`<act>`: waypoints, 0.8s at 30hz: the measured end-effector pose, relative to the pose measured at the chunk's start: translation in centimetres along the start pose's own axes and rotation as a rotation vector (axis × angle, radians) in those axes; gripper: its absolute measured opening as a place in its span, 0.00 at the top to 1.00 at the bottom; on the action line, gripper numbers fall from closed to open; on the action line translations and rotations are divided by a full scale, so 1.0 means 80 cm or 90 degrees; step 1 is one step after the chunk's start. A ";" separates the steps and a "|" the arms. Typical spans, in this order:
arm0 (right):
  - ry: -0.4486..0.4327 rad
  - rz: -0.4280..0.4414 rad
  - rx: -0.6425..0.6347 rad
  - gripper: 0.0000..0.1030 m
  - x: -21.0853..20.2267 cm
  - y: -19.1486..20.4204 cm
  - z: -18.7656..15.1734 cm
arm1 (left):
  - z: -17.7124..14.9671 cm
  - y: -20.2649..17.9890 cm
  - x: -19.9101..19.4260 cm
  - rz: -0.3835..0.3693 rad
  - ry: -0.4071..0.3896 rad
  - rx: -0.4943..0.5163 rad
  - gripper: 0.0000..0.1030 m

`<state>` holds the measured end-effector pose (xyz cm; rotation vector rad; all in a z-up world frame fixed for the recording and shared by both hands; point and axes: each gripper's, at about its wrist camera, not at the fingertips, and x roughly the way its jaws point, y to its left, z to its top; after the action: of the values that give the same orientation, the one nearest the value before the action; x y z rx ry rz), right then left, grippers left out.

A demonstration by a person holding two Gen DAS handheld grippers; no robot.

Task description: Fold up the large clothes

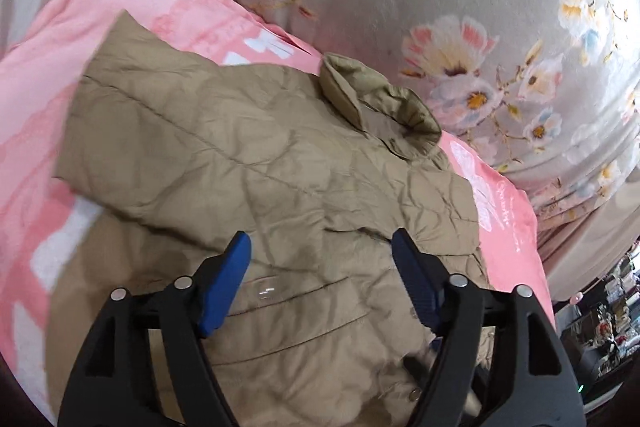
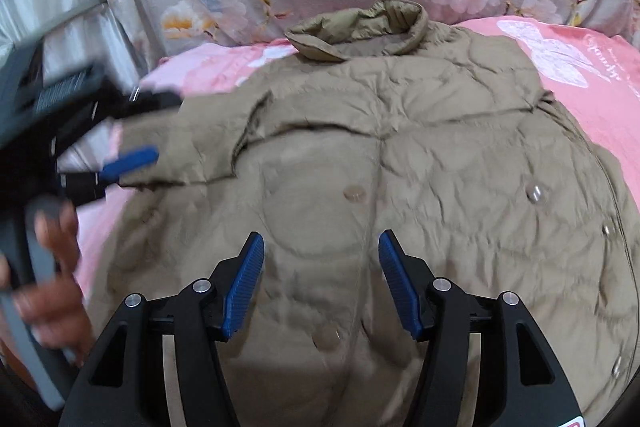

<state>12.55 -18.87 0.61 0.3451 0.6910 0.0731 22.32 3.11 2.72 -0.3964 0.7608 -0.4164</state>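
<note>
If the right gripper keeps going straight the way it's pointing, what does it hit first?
Most likely the tan quilted jacket spread on the pink sheet. The right gripper stands open and angled down at the jacket's front, near a round tan button. Depth is hard to judge through the fisheye.

Tan quilted jacket (image 2: 400, 155) spread on pink sheet (image 2: 592, 67); right gripper (image 2: 321, 247) jaws apart above it, empty.

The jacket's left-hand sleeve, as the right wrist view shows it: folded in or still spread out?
Folded in. The sleeve lies across the khaki jacket, its edge forming a raised flap over the quilted front on the pink sheet.
</note>
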 end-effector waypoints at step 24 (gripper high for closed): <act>-0.036 0.047 -0.057 0.97 0.047 0.102 0.191 | -0.011 0.134 -0.031 0.132 0.016 -0.097 0.31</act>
<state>25.57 -14.94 11.98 0.2853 0.6163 0.1639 22.37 13.27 -1.67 -0.4504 0.8514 -0.1698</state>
